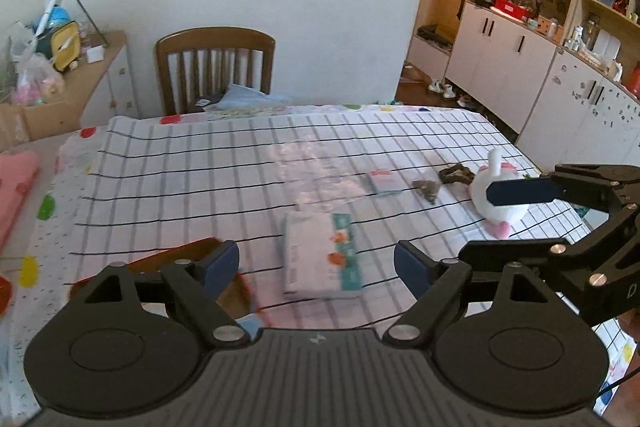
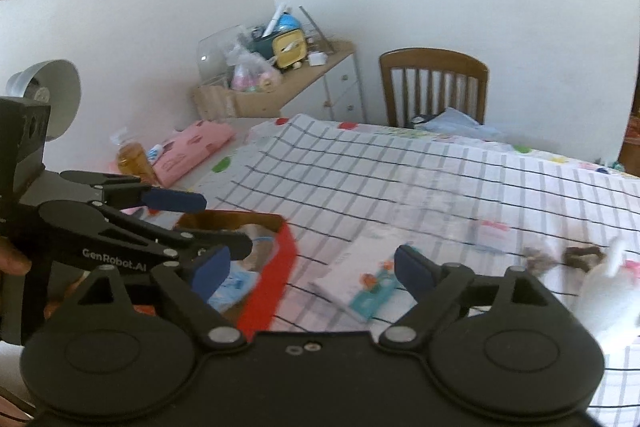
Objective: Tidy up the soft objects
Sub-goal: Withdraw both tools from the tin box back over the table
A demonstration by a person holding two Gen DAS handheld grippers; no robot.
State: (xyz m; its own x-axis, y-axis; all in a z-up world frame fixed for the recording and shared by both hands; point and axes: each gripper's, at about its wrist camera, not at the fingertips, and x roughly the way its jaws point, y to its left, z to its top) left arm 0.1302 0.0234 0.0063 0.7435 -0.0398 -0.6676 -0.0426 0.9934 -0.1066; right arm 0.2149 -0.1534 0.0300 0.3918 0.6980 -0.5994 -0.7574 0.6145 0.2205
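Observation:
My left gripper [image 1: 318,263] is open above the checked tablecloth, with a white and teal tissue pack [image 1: 320,259] lying flat on the cloth below the gap and free of the pads. My right gripper [image 2: 314,267] is open too and holds nothing; the same pack [image 2: 360,287] lies under it. A red-rimmed box [image 2: 272,287] at the near left holds light blue soft items. To the right lie a white plush toy [image 1: 496,203], two brown crumpled pieces [image 1: 427,189] and a small pink pack [image 1: 383,182]. Each gripper shows in the other's view, right [image 1: 500,223] and left [image 2: 208,223].
A clear plastic bag [image 1: 308,171] lies mid-table. A wooden chair [image 1: 214,67] stands at the far edge with blue cloth on its seat. Pink folded fabric [image 2: 196,147] and an amber bottle [image 2: 134,157] sit at the left. Cabinets [image 1: 520,67] line the right wall.

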